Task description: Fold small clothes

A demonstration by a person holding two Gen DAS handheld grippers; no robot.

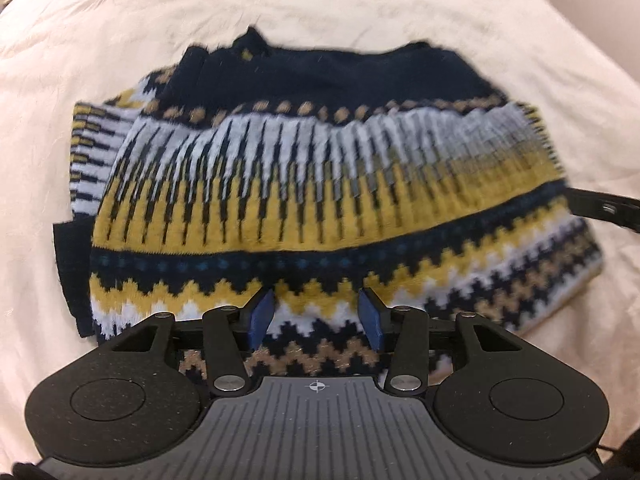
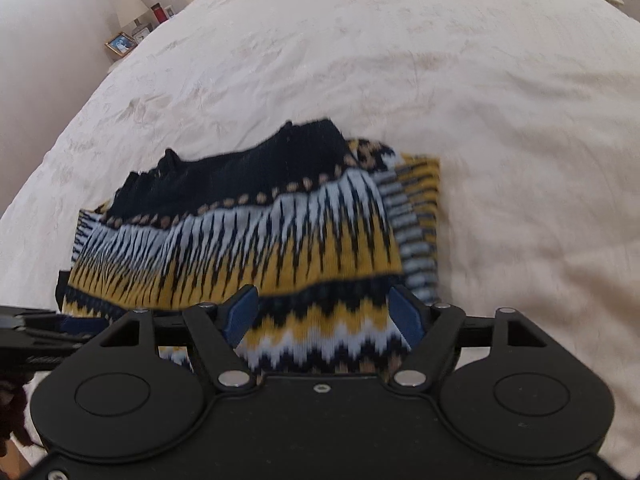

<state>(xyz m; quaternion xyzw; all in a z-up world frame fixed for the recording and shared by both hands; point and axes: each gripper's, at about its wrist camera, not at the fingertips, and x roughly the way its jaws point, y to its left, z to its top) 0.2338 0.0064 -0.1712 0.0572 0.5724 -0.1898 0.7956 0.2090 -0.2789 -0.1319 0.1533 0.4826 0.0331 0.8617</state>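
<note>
The patterned knit sweater [image 1: 304, 184] is soft and limp; its near hem is straddled by the left gripper [image 1: 316, 318] and right gripper [image 2: 324, 314], both spread wide, gripping nothing.

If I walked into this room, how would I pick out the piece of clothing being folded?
Look at the big bed with the cream bedspread; the knitted sweater lies folded near its front edge, right ahead of both open grippers. It is the only garment there, and its bands set it apart: navy at the far end, then white-to-mustard spikes, then zigzags in mustard, white and tan.
</note>
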